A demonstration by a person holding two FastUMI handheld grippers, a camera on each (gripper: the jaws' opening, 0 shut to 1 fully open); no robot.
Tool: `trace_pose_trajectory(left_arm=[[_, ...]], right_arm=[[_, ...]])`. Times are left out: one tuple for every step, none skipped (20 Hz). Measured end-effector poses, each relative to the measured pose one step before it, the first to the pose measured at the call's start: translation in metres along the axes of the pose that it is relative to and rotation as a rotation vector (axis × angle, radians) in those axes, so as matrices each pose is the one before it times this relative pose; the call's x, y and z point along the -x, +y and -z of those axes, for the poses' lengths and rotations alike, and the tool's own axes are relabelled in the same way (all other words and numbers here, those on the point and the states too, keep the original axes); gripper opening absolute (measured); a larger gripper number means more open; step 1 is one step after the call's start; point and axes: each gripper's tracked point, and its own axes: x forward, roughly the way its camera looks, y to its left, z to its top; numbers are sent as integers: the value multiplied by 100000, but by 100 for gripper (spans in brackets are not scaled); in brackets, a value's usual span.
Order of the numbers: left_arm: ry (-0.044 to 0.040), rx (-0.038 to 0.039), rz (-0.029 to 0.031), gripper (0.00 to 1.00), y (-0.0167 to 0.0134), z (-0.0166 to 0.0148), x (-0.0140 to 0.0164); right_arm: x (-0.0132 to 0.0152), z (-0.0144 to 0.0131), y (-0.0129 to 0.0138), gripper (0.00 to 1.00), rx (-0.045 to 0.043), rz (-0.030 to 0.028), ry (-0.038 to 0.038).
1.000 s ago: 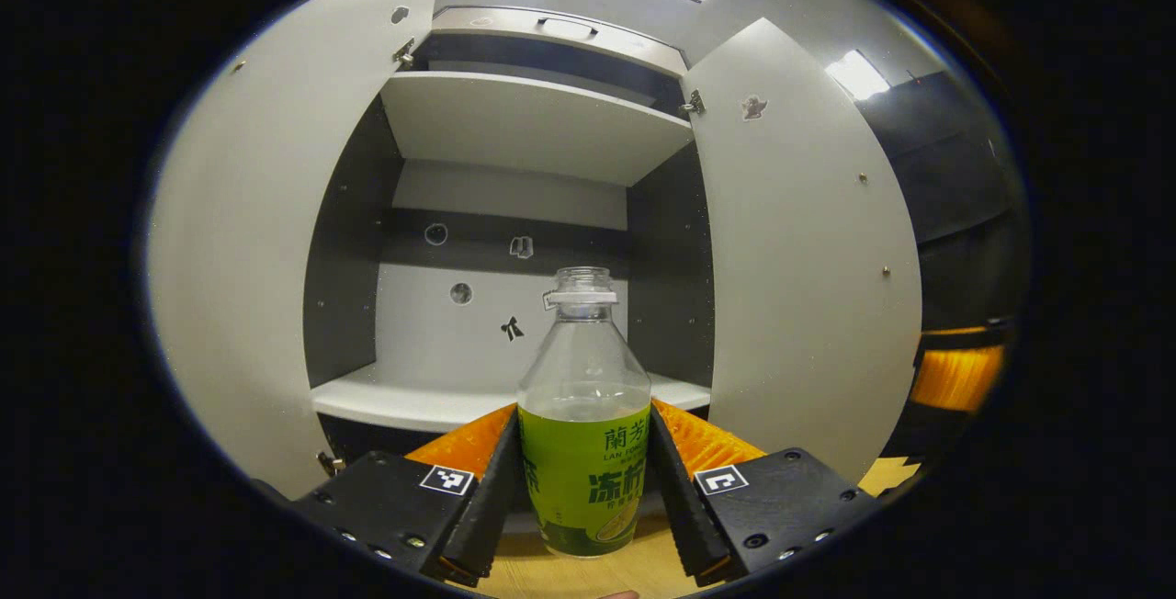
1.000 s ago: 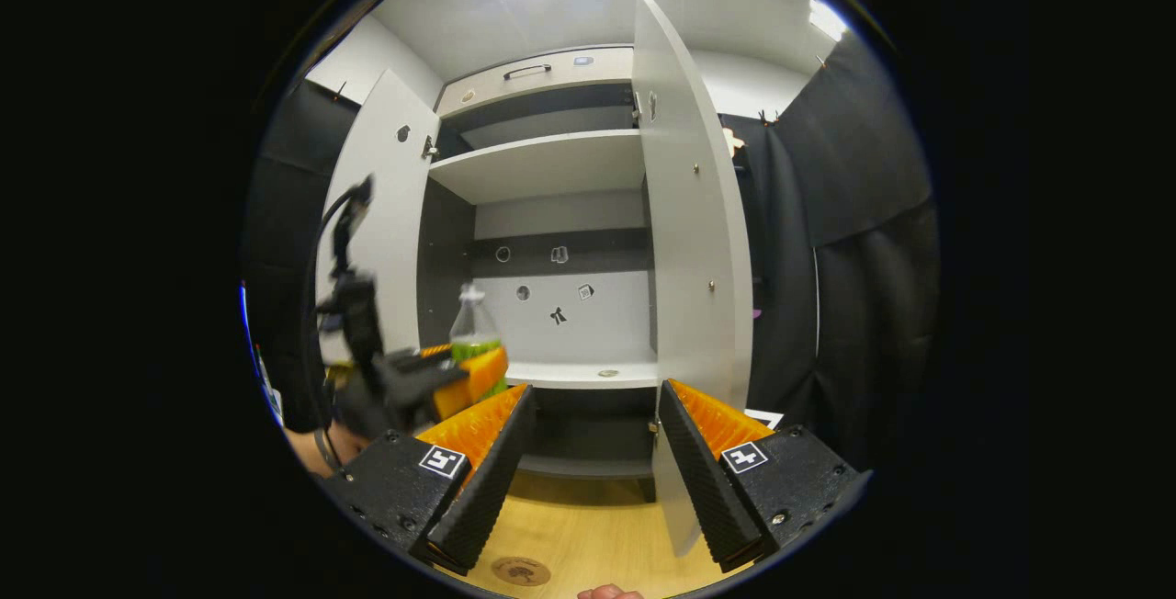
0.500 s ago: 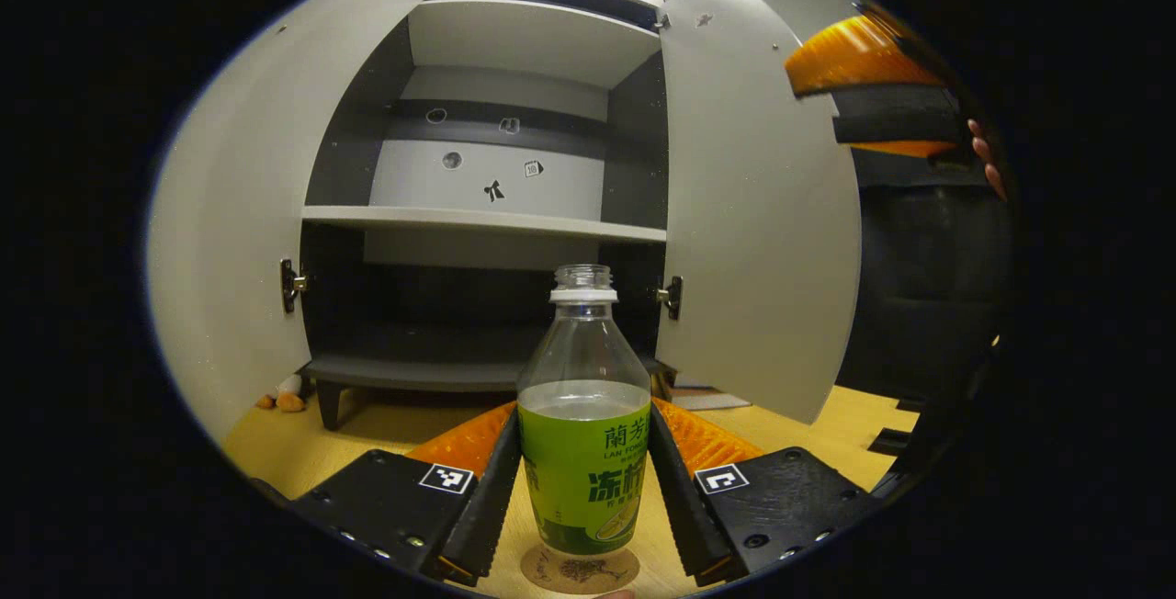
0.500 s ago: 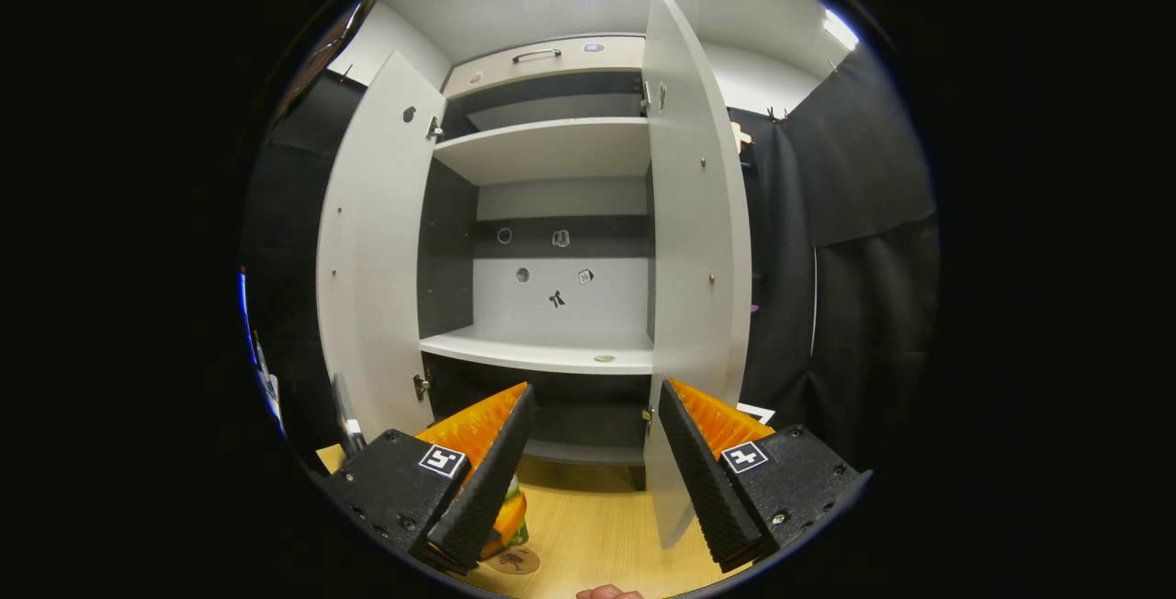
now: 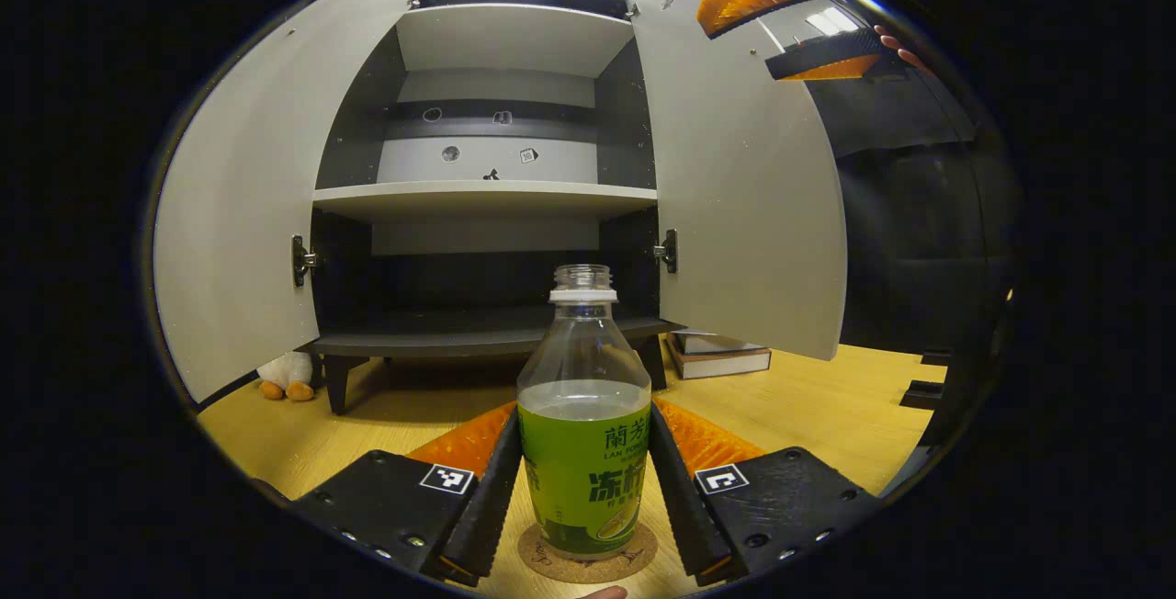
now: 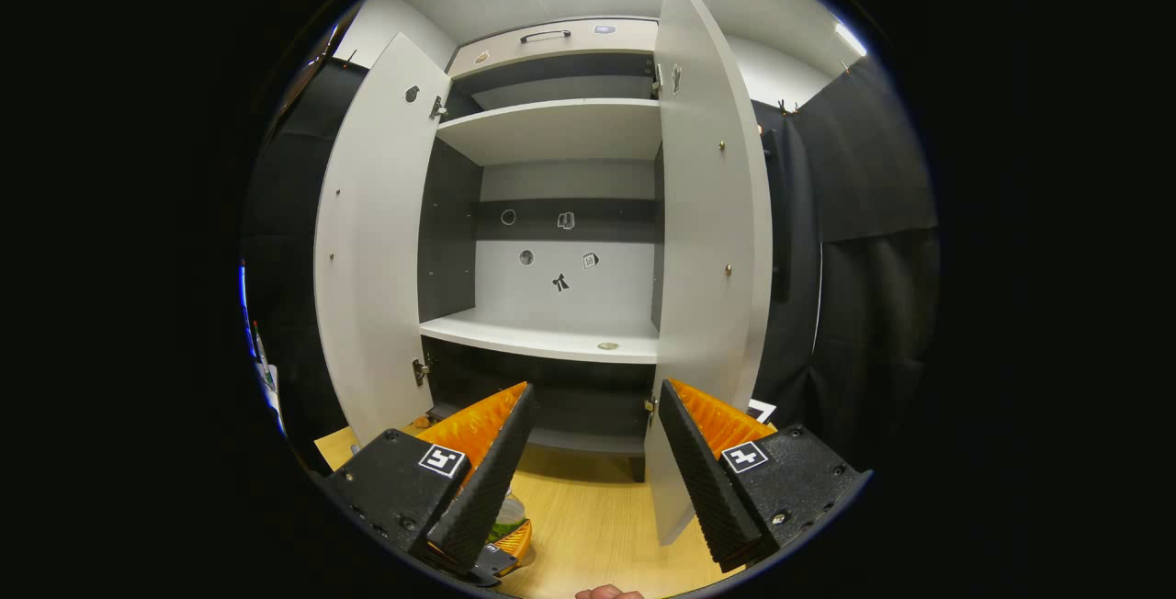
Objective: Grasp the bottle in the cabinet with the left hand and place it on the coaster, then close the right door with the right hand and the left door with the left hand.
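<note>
Down at table level, the left gripper view has the left gripper [image 5: 584, 480] clamped on the bottle [image 5: 582, 415], both ribbed, wedge-shaped fingers [image 5: 487, 489] pressed against its glossy green label. That bottle is clear plastic, round-shouldered, uncapped with a threaded neck, and holds green liquid up to the label's top edge. Its base sits on the coaster [image 5: 588, 555], a round cork disc lying on the smooth wood-grain table [image 5: 827, 415]. Behind it stands the cabinet [image 5: 487, 204], matt grey panels with flat pale shelves, the left door [image 5: 239, 213] and right door [image 5: 744, 195] both swung wide on small metal hinges. A stack of books [image 5: 718, 353] lies beside the cabinet's leg, and a soft toy [image 5: 283, 373] rests at the far left.

Higher up, the right gripper view has the right gripper [image 6: 595, 466] spread apart and holding nothing, its ridged fingers [image 6: 698, 480] framing the cabinet [image 6: 551, 342]. The right door [image 6: 707, 241] stands edge-on just beyond the fingers, the left door [image 6: 377, 241] wide open. The bottle [image 6: 507, 516] peeks out low beside the left finger.
</note>
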Motion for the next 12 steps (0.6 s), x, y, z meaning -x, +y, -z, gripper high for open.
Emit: trace_pose_trajectory(left_arm=[[-263,172,279,72,9,-97,123],[647,-39,94,73,-11,133,-8],[424,-18,322,73,-65,-59,107],[760,229,368,74,16,25,81],[328,73,268,74,2,60,236],[245,-224,266,76,-36,15,195],[316,-514,424,76,7,71,131],[348,-642,531,76,-112,89,222],[935,-498,659,76,42,180,141],[520,-229,114,80,89,51,64],[-52,146,-37,83,86,-34,158],[-367,300,-151,86,38,-151,225]], right_arm=[[58,98,-8,83,-387,164,320],[62,-23,-22,83,-380,316,-68],[42,-64,82,83,-492,-186,-503],[-59,34,97,83,-256,-143,-36],[-32,155,101,83,-36,-142,334],[-53,117,83,83,-5,-171,260],[-31,91,124,83,-122,-282,183],[-31,60,163,83,-57,-433,141],[20,23,173,83,59,-376,112],[-25,-11,126,83,159,-395,133],[-34,93,98,83,159,-362,96],[-24,-58,80,83,179,-208,-107]])
